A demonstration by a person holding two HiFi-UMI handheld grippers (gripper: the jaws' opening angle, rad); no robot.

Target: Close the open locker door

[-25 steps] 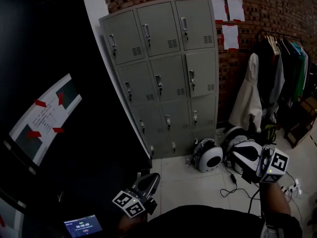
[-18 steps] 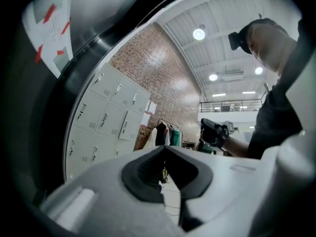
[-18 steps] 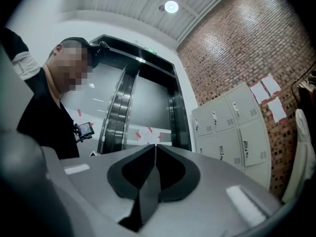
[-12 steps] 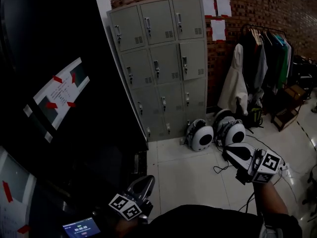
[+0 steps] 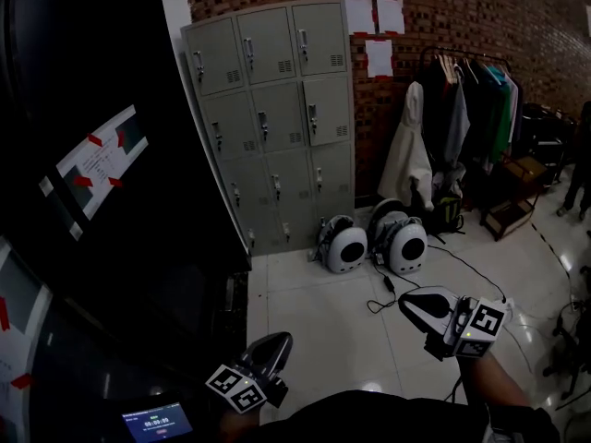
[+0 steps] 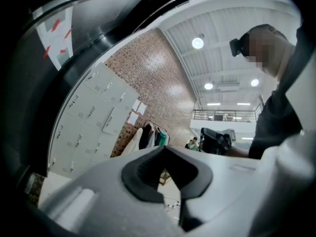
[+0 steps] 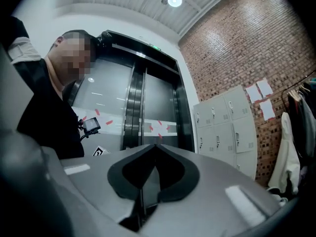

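The grey locker bank [image 5: 277, 127] stands well ahead against the brick wall [image 5: 480, 17], three columns by four rows. Its long axis is upright, and its fronts face out over the floor toward the person, turned a little to the right. Each door carries an upright handle near its left edge and a small vent low on its right. From this far off I cannot tell for sure which door stands ajar; the second one down in the right column [image 5: 329, 109] may sit slightly proud.

The bank's left edge runs close to a white wall strip [image 5: 175, 7] and a dark glossy panel [image 5: 111, 275] that bears a sheet fixed with red tape [image 5: 97, 160]. Its right edge is near a hanging white coat [image 5: 406, 160] and a clothes rack [image 5: 476, 100]. The white tiled floor [image 5: 314, 321] between the person and the lockers lies open. Two rounded white-and-black pods [image 5: 348, 247] rest at the bank's right foot, and a black cable [image 5: 383, 289] trails from them across the tiles.

The left gripper [image 5: 277, 341] hangs low near the dark panel, its jaws closed tip to tip with nothing between them. The right gripper [image 5: 413, 305] is held low over the tiles on the right, well apart from the lockers, its jaws pressed together and empty.
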